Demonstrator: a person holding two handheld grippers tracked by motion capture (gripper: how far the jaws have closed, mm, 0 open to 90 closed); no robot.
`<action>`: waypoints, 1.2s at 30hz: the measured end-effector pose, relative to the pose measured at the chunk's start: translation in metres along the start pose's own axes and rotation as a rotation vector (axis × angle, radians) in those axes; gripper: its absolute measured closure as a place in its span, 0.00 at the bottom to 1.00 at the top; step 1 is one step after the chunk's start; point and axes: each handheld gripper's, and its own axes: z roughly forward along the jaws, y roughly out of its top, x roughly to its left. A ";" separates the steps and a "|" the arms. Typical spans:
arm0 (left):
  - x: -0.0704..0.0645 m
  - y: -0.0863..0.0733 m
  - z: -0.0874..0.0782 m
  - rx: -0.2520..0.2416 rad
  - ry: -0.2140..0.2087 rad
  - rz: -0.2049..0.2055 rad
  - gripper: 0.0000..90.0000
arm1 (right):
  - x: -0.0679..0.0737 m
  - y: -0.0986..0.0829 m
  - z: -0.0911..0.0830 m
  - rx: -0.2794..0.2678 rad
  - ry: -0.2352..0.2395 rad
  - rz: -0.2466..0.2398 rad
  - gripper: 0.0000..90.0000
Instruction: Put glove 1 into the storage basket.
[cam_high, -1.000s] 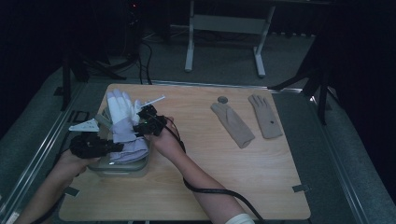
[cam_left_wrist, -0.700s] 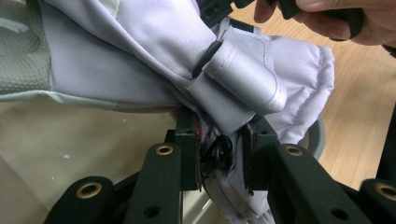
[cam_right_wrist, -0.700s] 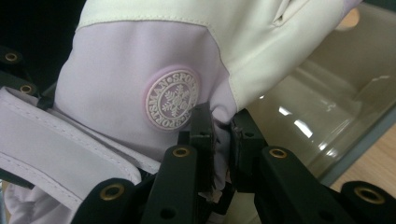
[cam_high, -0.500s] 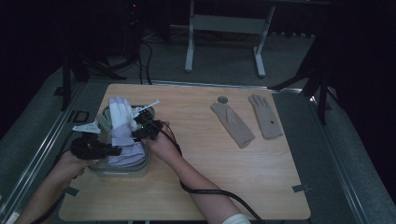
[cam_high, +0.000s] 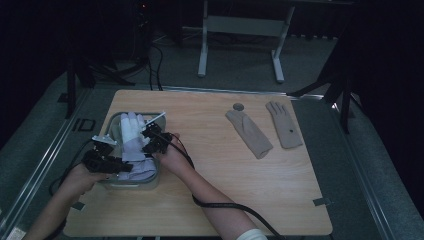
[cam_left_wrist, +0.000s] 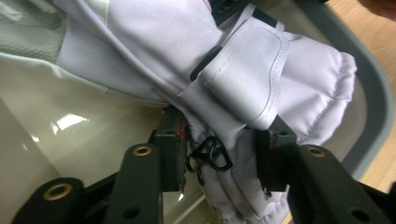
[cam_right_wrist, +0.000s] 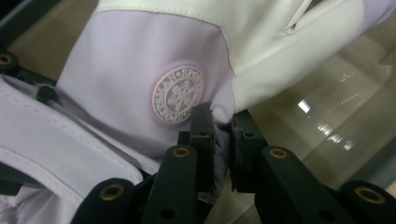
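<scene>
The left gripper (cam_left_wrist: 219, 158) has its two black jaws squeezed on the cuff end of a pale purple ski glove (cam_left_wrist: 243, 70). The puffy cloth bulges out between the jaws, and a small black ring (cam_left_wrist: 212, 156) hangs just by the left jaw. A black strap (cam_left_wrist: 205, 63) runs across the cuff above.

The right gripper (cam_right_wrist: 223, 123) has its jaws nearly closed, pinching a thin fold of the same glove (cam_right_wrist: 140, 70). The pinch is just below and to the right of a round pink badge (cam_right_wrist: 178, 93) with a snowflake on it. A cream part (cam_right_wrist: 280, 46) of the glove lies to the right of the badge.

From above, the left gripper (cam_high: 107, 159) is at the near left of the glove (cam_high: 131, 140), and the right gripper (cam_high: 156, 142) is at its right side. The glove lies in a grey bin (cam_high: 111, 122), with its white fingers pointing to the far side and its cuff on the near side. The bin's bottom is shiny.

The bin sits on the left part of a wooden table (cam_high: 210, 200). Well apart from it, on the far right of the table, lie two tan gloves (cam_high: 250, 132) side by side. A small grey round thing (cam_high: 238, 106) sits just past the left one.
</scene>
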 end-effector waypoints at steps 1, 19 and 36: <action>-0.001 -0.001 0.001 0.004 0.019 -0.004 0.58 | 0.000 0.000 0.001 0.006 0.003 -0.005 0.89; -0.024 -0.005 -0.020 -0.175 0.188 -0.025 0.43 | 0.002 0.002 -0.020 -0.063 0.041 -0.088 0.31; -0.070 0.015 -0.009 -0.294 0.114 0.031 0.46 | -0.024 -0.015 -0.069 -0.178 0.023 -0.095 0.21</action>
